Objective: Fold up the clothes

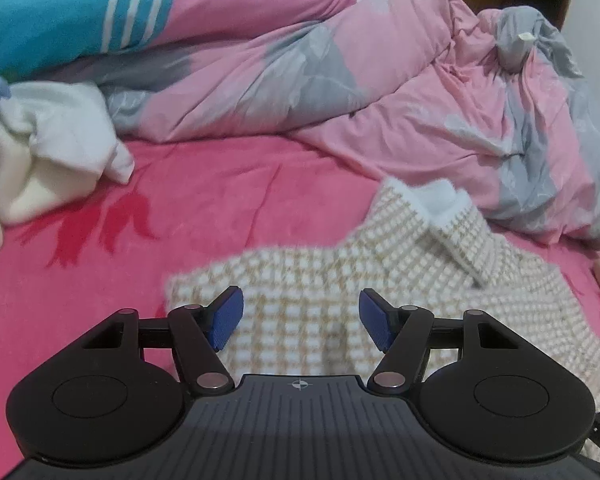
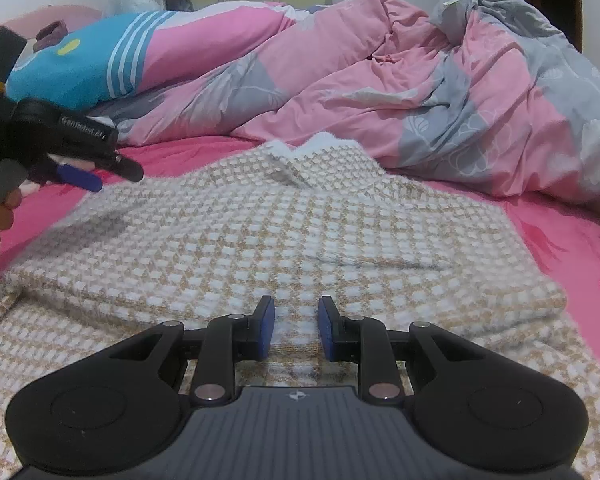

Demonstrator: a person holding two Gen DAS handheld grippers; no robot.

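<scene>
The thick, soft beige-and-white checked knit garment (image 2: 260,232) lies limp on the pink bed sheet (image 1: 220,200), best pinched at its 9 o'clock edge, where the left claw (image 1: 300,320) hovers half-open and empty, the right claw (image 2: 296,328) narrowly parted, gripping nothing.

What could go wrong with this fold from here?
1. The left claw stands open over the checked garment with nothing between its pads; closing here may pinch several layers or miss the edge.
2. The right claw is narrowly open on the cloth without a visible grip, so the garment may slide on the pink sheet.
3. The rumpled duvet lies close behind the collar and could snag a lifted flap.
</scene>
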